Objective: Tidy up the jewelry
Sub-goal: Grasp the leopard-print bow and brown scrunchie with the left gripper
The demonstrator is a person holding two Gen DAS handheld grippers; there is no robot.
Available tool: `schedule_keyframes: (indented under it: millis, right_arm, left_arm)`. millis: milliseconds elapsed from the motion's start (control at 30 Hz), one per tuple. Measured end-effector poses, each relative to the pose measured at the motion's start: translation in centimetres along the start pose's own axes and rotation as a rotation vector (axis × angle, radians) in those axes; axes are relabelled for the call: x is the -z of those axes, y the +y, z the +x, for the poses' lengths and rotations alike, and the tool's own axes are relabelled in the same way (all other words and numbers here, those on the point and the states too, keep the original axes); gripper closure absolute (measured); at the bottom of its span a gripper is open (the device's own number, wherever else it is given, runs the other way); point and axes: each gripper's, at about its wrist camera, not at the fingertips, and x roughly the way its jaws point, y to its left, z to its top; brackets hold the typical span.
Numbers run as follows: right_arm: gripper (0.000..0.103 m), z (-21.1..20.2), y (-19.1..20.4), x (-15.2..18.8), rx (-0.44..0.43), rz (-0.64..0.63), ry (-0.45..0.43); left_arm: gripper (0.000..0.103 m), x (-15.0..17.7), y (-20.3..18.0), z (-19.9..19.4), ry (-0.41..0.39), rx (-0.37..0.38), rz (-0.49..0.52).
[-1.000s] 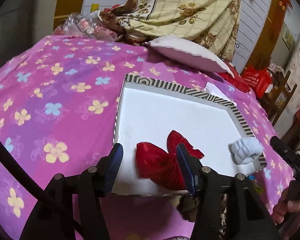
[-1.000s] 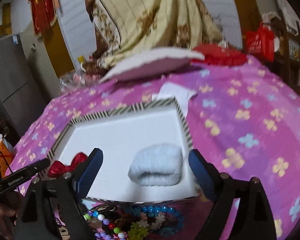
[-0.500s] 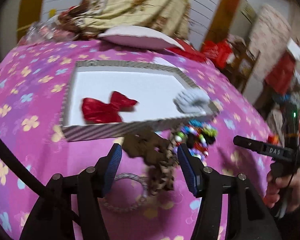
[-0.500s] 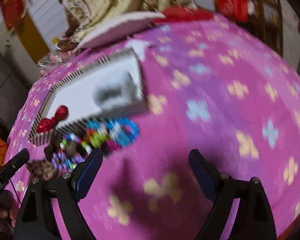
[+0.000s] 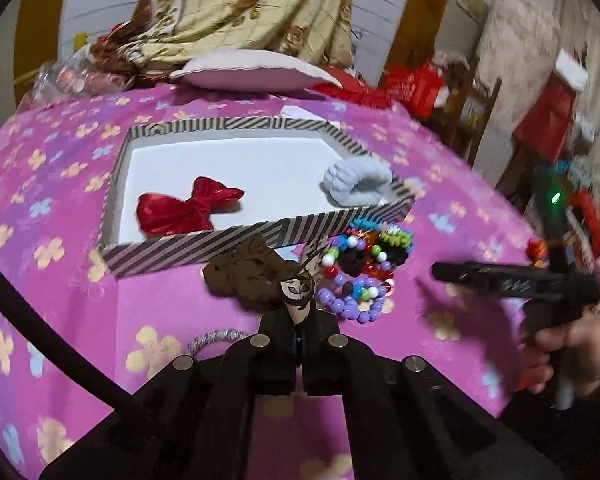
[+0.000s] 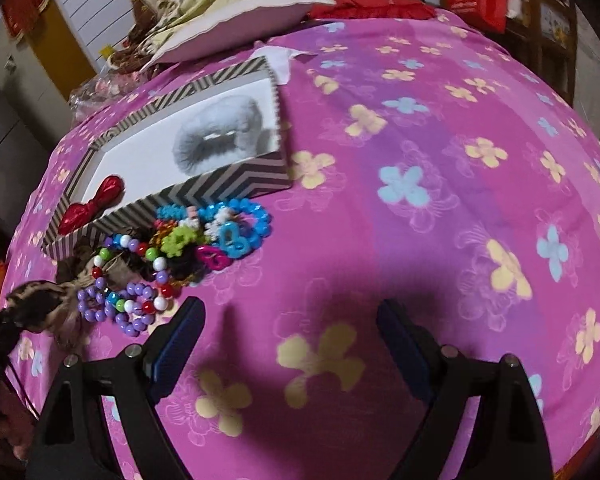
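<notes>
A second ago the left claw [image 5: 300, 322] stood open over the striped box [image 5: 236, 240] and the right claw [image 6: 290, 332] framed the pale fluffy scrunchie [image 5: 358, 186]; both have since drawn back to the jewelry pile in front of the box. The box, on the pink flowered cloth [image 6: 420, 160], holds the red bow [image 5: 188, 210] at its left and the scrunchie in its right near corner. The left claw is now pinched fully shut on an end of the brown patterned scrunchie [image 5: 256, 274], left of the bead bracelets [image 5: 356, 276]. The right claw stands wide open and empty above bare cloth, right of the beads.
</notes>
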Motion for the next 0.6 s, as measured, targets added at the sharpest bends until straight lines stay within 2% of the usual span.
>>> schedule_keyframes:
  millis: [133, 267, 333, 367, 433, 467, 533, 600]
  right_arm:
    - [0.012, -0.7, 1.2, 0.1, -0.036, -0.055, -0.027]
    - [0.014, -1.8, 3.0, 0.3, -0.085, -0.157, -0.095]
    - [0.026, -1.7, 4.2, 0.2, -0.089, -0.225, -0.111]
    - [0.029, -1.5, 4.6, 0.0, -0.098, -0.256, -0.111]
    - [0.048, -1.0, 5.2, -0.2, -0.104, -0.298, -0.107]
    - [0.052, -0.6, 5.3, -0.3, -0.114, -0.301, -0.096]
    - [0.067, 0.0, 5.4, -0.6, -0.137, -0.299, -0.084]
    - [0.071, 0.6, 5.7, -0.8, -0.151, -0.313, -0.078]
  left_arm:
    - [0.103, 0.2, 1.1, -2.1, -0.049, 0.045, -0.076]
    - [0.103, 0.0, 1.7, -3.3, -0.109, 0.041, -0.11]
    - [0.103, -0.3, 2.2, -3.9, -0.144, 0.058, -0.139]
    - [0.103, -0.3, 2.3, -4.0, -0.155, 0.067, -0.146]
    - [0.103, -0.4, 2.7, -3.0, -0.122, 0.062, -0.163]
    - [0.103, -0.3, 2.8, -2.5, -0.102, 0.057, -0.18]
    - [0.103, -0.3, 2.8, -2.5, -0.102, 0.062, -0.181]
    - [0.103, -0.3, 2.4, -2.8, -0.119, 0.053, -0.165]
